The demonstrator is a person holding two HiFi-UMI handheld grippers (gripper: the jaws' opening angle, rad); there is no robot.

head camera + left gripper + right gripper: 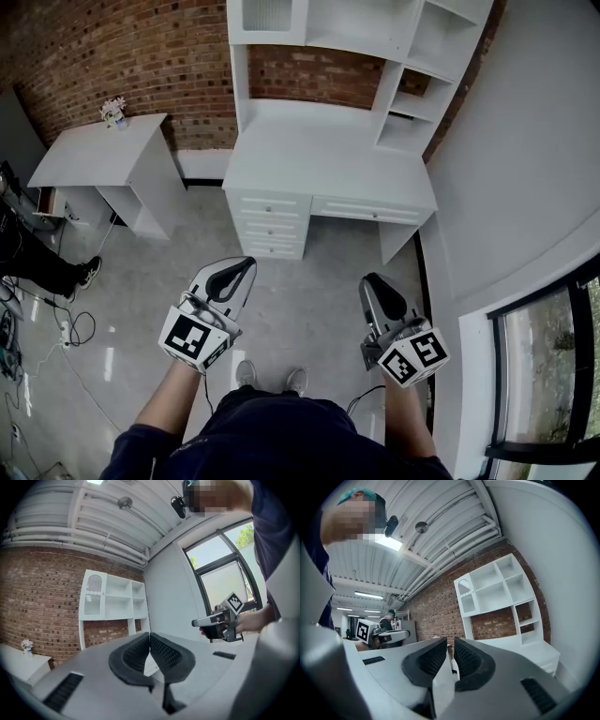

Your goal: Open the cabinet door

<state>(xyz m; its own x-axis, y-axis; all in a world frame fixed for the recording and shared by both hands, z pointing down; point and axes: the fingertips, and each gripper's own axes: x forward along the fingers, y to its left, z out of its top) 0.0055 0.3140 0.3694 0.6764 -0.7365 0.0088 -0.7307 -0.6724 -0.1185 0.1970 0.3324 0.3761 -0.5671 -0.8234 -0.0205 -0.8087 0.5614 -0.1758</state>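
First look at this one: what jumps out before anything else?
The white desk with its shelf hutch stands against the red brick wall, with its closed cabinet door at the hutch's top left. In the foreground the left claw and right claw point toward it from well back, both empty. A small white side table stands at left.
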